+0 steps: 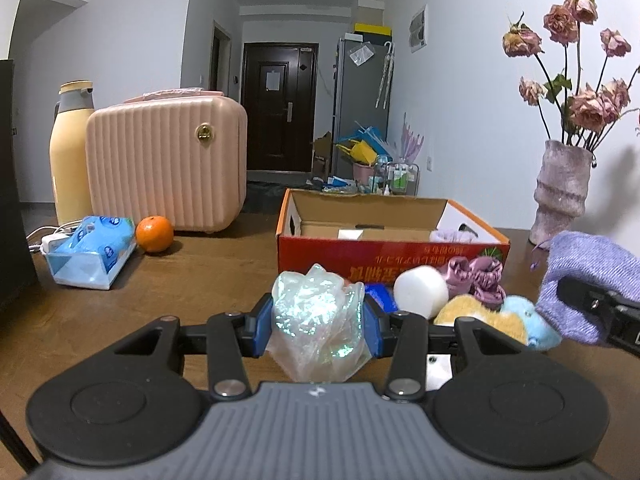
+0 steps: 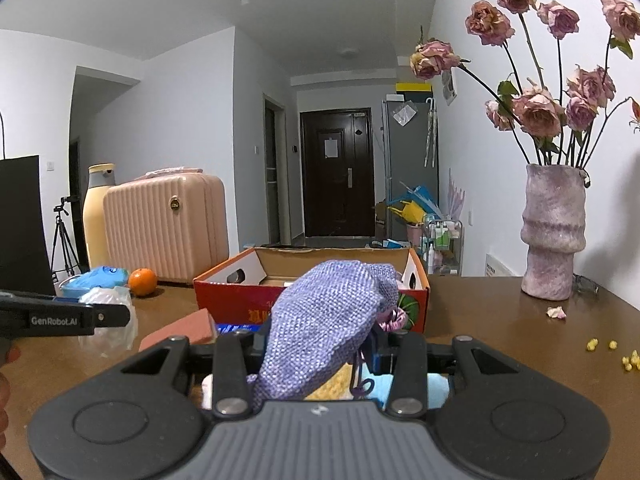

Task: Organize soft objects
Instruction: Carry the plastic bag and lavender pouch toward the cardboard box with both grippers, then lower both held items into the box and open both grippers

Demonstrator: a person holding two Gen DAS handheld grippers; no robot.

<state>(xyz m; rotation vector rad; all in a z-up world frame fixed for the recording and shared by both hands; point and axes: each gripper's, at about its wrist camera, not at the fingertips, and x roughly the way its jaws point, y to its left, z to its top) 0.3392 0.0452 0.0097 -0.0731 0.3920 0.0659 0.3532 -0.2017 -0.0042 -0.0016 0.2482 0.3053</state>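
The crumpled plastic bag [image 1: 318,320] is sitting pinched between the left gripper [image 1: 318,326] pads, light, slippery, collapsing, so a mid-bunch hold is looking safest; the purple knit pouch [image 2: 324,328] is hanging limp, clamped in the right gripper [image 2: 320,354]; the cardboard box [image 1: 384,246] is waiting just ahead of both.

Box [image 1: 392,248] sits mid table [image 1: 200,264]; suitcase [image 1: 168,160] & orange [image 1: 154,233] to its left, vase [image 1: 560,192] to its right.

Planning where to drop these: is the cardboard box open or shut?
Open. The cardboard box has no lid over it, its brown inner walls show, and something lilac lies inside.
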